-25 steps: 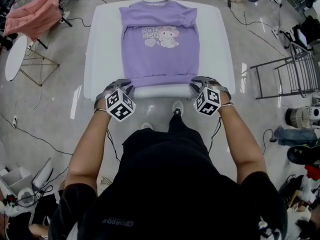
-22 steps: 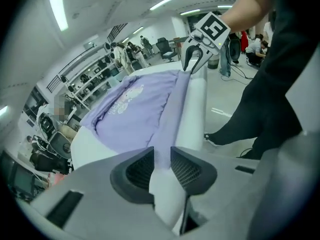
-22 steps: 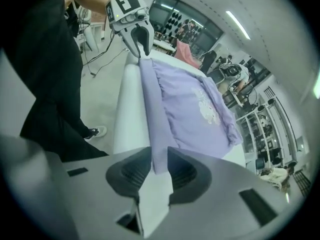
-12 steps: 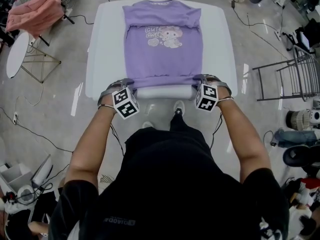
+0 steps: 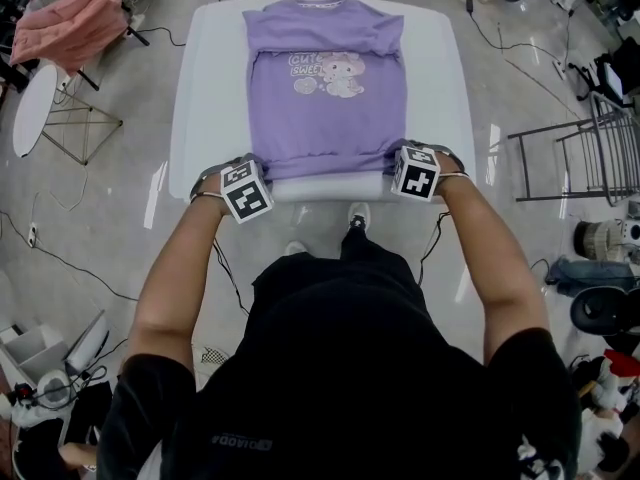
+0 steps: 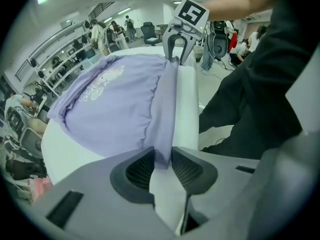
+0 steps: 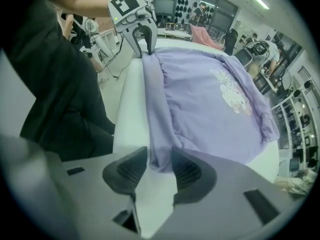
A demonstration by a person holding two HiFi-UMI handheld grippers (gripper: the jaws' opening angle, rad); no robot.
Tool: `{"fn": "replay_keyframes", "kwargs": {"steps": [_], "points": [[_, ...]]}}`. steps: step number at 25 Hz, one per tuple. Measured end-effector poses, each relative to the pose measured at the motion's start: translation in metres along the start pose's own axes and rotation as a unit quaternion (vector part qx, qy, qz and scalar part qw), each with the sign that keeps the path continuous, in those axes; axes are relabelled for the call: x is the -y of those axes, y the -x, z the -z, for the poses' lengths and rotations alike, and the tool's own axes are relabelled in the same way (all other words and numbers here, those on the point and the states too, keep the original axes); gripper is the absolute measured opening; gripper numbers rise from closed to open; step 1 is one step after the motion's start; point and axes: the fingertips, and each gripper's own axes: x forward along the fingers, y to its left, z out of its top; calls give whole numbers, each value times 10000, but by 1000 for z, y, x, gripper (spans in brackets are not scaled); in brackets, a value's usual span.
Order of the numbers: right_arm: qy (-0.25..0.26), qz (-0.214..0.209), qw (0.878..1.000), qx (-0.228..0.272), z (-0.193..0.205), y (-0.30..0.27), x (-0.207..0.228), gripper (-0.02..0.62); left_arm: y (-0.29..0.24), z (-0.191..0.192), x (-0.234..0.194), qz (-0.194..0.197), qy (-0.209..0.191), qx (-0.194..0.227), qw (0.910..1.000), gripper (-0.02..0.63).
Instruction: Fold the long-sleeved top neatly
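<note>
Both of your grippers point steeply down at the near edge of the worktop (image 5: 210,88), one at each end of the ribbed hem (image 6: 165,109) of the purple long-sleeved top (image 5: 326,98). The top lies flat and face up, stretching away from the grippers to its collar at the far edge, and no sleeve lies out to either side. Your left gripper (image 6: 161,165) has just been opening and then eased in a little. Its jaws stand apart with the hem's corner lying loosely between the pads, not pinched. Your right gripper (image 7: 159,168) has just been opening too and is wider, with the other hem corner between its jaws and a clear gap beside the cloth, so neither gripper has hold of anything. Judge this cloth as light, soft and limp. It will sag and crease wherever you leave it unsupported, and a single layer may slip out of a shallow pinch. The ribbed band looks thicker and firmer than the body, which makes it the better place to take hold. Bite well onto that band at each corner and catch every layer. If you carry the hem toward the collar, keep the two grippers level and the span between them taut so the fold line lands straight.
</note>
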Motion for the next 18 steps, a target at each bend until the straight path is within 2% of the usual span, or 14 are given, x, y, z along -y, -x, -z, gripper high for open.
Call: {"fn": "replay_keyframes", "kwargs": {"steps": [2, 3, 7, 9, 10, 15, 18], "points": [[-76, -191, 9998, 7, 1, 0, -1, 160, -1, -2, -4, 5, 0, -28, 10000, 84], [-104, -248, 9996, 29, 1, 1, -1, 158, -1, -3, -7, -30, 20, -27, 10000, 21], [-55, -262, 9996, 117, -1, 2, -3, 122, -2, -5, -14, 31, 231, 60, 9997, 21], [102, 10, 9999, 117, 1, 1, -3, 74, -2, -5, -14, -14, 298, 124, 9995, 21], [184, 202, 9996, 116, 2, 1, -2, 17, -2, -5, -13, -62, 317, 138, 9994, 21], [314, 1078, 9935, 196, 7, 0, -3, 15, 0, 1, -16, -462, 486, 120, 9977, 20], [168, 1505, 9881, 283, 14, 4, -6, 14, 5, 10, -14, -624, 586, 121, 9963, 20]]}}
